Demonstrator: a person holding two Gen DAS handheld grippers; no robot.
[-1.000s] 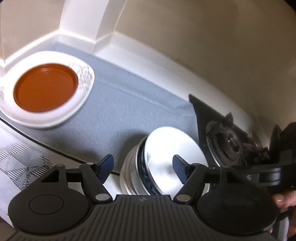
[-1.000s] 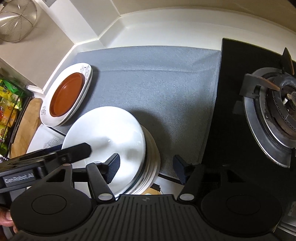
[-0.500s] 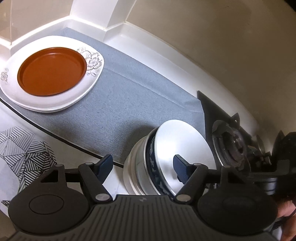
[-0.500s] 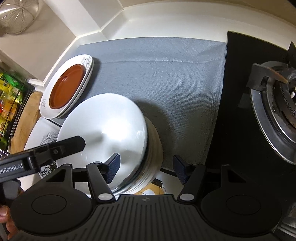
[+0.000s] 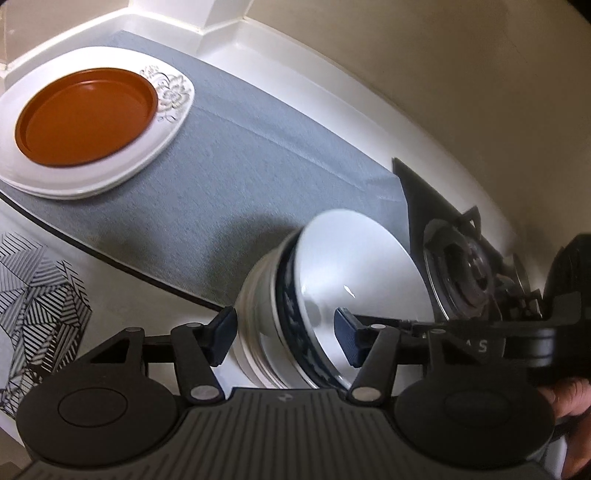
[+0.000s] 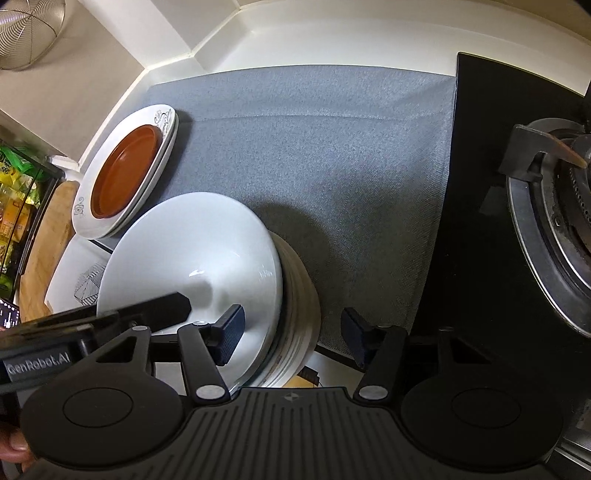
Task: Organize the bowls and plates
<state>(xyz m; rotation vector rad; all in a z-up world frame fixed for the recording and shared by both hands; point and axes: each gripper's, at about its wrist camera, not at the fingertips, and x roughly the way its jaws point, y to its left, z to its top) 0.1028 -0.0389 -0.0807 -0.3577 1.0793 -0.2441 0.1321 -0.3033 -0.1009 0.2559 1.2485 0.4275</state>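
Note:
A stack of bowls stands at the front edge of the grey mat, with a white bowl (image 5: 354,280) (image 6: 192,251) on top and a blue-patterned bowl (image 5: 291,314) under it. My left gripper (image 5: 284,332) straddles the stack's near wall and its jaws are closing: one pad is outside, the other inside the top bowl. My right gripper (image 6: 291,332) straddles the opposite wall, also closing, its outer pad still clear of the stack. At the far left an orange-brown plate (image 5: 85,118) (image 6: 122,177) lies on white flowered plates (image 5: 170,92) (image 6: 162,118).
A gas burner (image 5: 465,273) (image 6: 554,221) on a black glass hob (image 6: 472,184) lies right of the grey mat (image 5: 258,147) (image 6: 314,147). A line-patterned sheet (image 5: 37,288) lies front left. White wall edging borders the back. A wire strainer (image 6: 26,33) hangs at top left.
Both grippers have come closer to the bowl stack, which looks larger in both views. The left jaws have narrowed around its wall. The left finger now reaches further into the top bowl.

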